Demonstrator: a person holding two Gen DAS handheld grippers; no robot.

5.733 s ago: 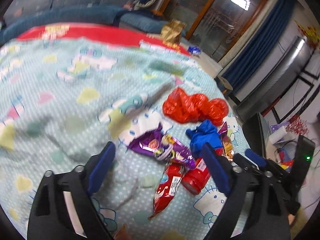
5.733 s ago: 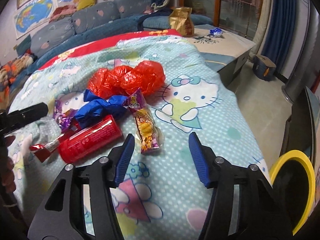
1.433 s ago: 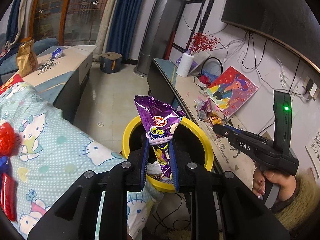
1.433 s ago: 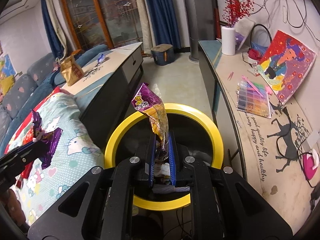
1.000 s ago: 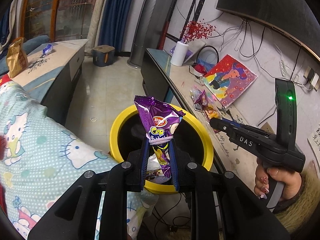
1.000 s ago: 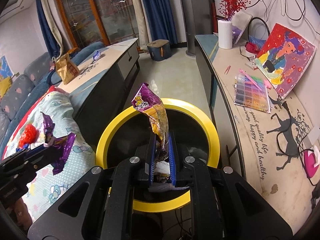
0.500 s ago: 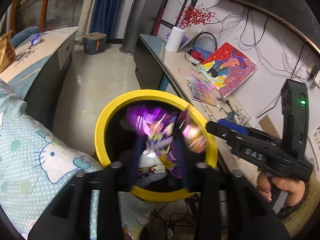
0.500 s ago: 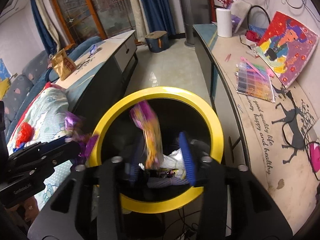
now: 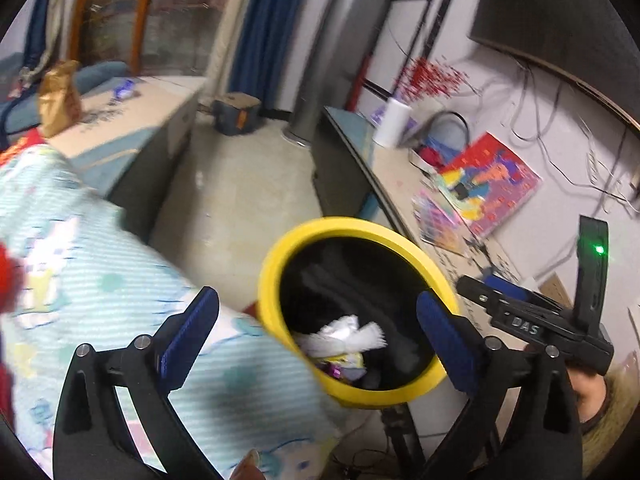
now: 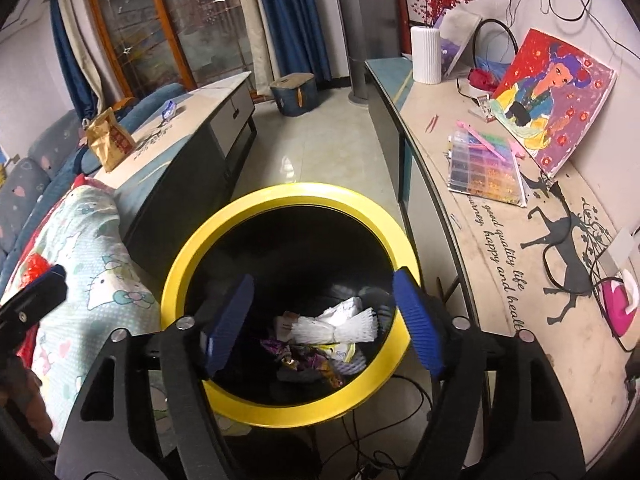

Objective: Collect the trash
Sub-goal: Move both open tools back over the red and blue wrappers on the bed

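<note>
- Writing: the right gripper [image 9: 520, 322], seen from the left wrist, bears the letters "DAS"; the counter mat [image 10: 504, 248] carries script of which "good quality life" and "happy and healt…" can be read, the rest cut off by the gripper body.
- Left gripper [image 9: 316, 326]: jaws opening, spread wide, nothing between them; its view is motion-blurred.
- Right gripper [image 10: 322, 320]: jaws opening, nothing between the pads; they frame the bin mouth.
- Yellow-rimmed bin [image 10: 184, 252]: black inside; at 6 o'clock of its floor lie the purple wrapper [image 10: 298, 356], white crumpled paper [image 10: 340, 322] and other scraps too dark to name.
- Surroundings: cartoon-cat bedspread [image 10: 92, 264] at 9 o'clock, touching the bin; red trash [image 10: 34, 264] on it, partly hidden by the left gripper's tip.
- Painting [image 10: 556, 100] and bead box [image 10: 484, 168] at 2 o'clock; white vase [image 10: 426, 54] at 1 o'clock; brown paper bag [image 10: 110, 138] at 10 o'clock.
</note>
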